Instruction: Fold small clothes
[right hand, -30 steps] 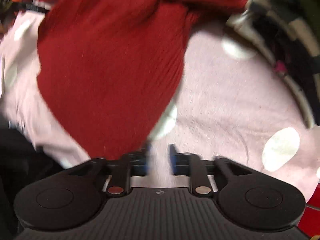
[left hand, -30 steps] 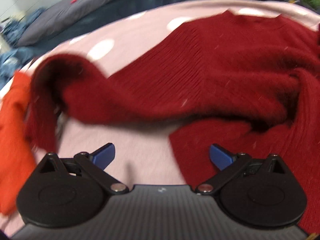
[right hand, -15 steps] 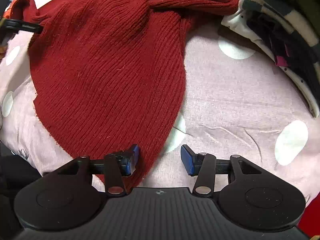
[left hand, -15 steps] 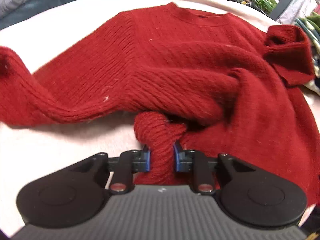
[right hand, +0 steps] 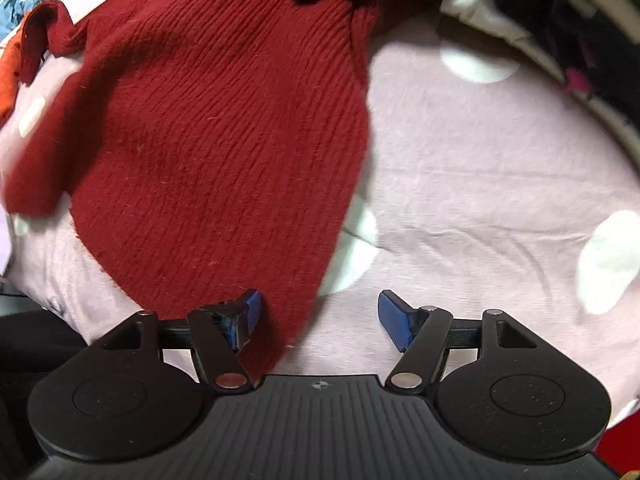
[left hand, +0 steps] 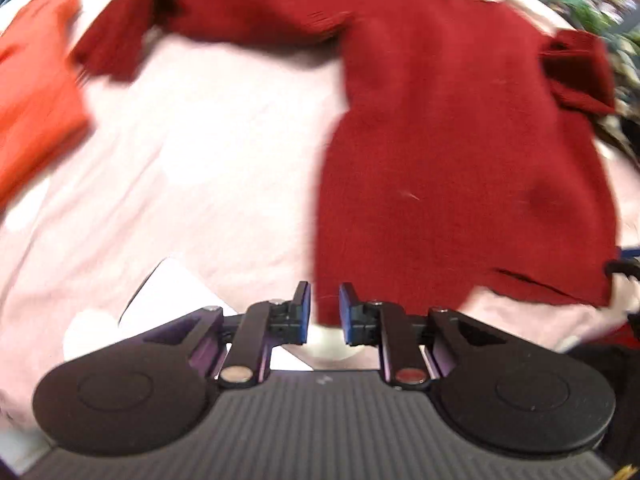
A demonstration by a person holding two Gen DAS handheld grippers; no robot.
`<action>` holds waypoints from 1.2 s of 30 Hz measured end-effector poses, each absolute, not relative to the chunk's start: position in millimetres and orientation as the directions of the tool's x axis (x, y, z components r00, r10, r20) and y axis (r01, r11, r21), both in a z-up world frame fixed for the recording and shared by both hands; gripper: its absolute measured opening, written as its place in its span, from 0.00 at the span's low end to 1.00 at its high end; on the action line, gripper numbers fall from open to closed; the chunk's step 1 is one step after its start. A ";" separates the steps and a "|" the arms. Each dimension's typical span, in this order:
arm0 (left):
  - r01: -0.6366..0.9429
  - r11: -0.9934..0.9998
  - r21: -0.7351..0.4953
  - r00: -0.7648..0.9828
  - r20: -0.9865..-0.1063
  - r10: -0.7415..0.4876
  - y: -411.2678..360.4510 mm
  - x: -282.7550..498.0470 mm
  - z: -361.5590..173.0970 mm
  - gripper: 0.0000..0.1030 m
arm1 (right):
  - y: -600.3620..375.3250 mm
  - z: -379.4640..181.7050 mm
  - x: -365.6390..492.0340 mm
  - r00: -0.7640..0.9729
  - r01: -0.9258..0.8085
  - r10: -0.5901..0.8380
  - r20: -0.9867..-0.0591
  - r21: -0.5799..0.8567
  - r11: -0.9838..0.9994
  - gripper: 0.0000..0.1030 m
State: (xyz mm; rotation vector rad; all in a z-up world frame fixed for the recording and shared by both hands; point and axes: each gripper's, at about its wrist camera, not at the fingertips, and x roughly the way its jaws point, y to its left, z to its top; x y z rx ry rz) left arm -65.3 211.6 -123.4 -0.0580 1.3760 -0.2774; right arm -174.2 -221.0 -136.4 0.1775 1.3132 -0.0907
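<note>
A dark red knitted sweater (left hand: 452,152) lies spread on a pink sheet with white dots (left hand: 208,168). My left gripper (left hand: 323,312) is nearly shut on the sweater's bottom left hem corner, which sits between the blue pads. One sleeve (left hand: 192,12) stretches to the far left. In the right wrist view the sweater (right hand: 224,132) fills the left half. My right gripper (right hand: 319,316) is open, with the sweater's hem corner lying between its pads, nearer the left one.
An orange garment (left hand: 36,92) lies at the left of the sheet. A striped dark and white pile of clothes (right hand: 560,20) lies at the far right. The pink sheet (right hand: 480,168) is bare right of the sweater.
The left gripper has pulled back to the sweater's hem and the body now lies flatter, sleeve flung left. The right gripper has opened wider over the hem corner.
</note>
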 end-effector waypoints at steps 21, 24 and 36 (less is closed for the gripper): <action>0.282 0.905 -0.319 0.189 -0.906 -0.378 133.1 -1.2 -109.2 0.11 | -210.2 -103.5 -177.5 0.402 0.162 0.243 -0.883 0.330 0.930 0.13; 0.286 0.903 -0.321 0.272 -0.877 -0.397 151.1 3.7 -54.0 0.11 | -225.7 -35.8 -178.6 0.496 0.125 0.373 -0.784 0.489 0.863 0.13; 0.280 0.941 -0.192 0.089 -0.970 -0.224 165.9 -9.7 -120.0 0.12 | -259.5 -82.7 -192.9 0.231 0.161 0.252 -0.940 0.293 0.943 0.13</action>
